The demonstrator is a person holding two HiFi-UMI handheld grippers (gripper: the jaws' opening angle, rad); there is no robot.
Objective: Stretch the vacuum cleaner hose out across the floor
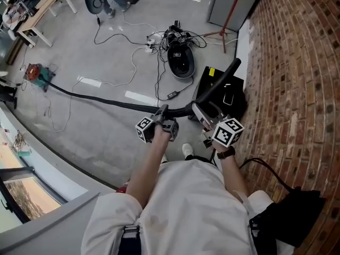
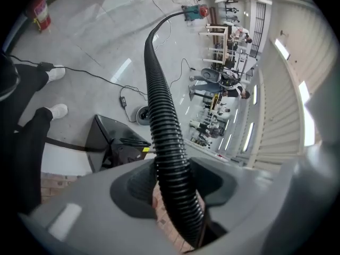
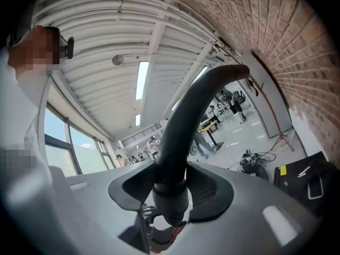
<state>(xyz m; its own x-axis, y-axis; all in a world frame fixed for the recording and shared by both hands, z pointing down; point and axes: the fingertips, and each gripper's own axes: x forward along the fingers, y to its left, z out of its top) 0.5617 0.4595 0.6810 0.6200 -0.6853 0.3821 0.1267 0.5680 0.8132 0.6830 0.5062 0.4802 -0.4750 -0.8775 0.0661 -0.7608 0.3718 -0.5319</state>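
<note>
The jaws of the left gripper (image 2: 175, 198) are seen clamped on the black ribbed vacuum hose (image 2: 162, 116), while those of the right gripper (image 3: 170, 195) are closed round the collar of the smooth curved tube (image 3: 186, 121) at the hose's near end. Both grippers are held just in front of the black box (image 1: 229, 97), which is marked with a yellow label and is set against the brick wall (image 1: 297, 89). The curved tube is raised over that box. From the left gripper (image 1: 163, 115), the hose (image 1: 106, 100) is laid out across the grey floor (image 1: 106, 41), away from the box, as far as a red-and-green device (image 1: 36, 73) well apart from it. Loose cables (image 1: 133, 62) are strewn beyond the box.
</note>
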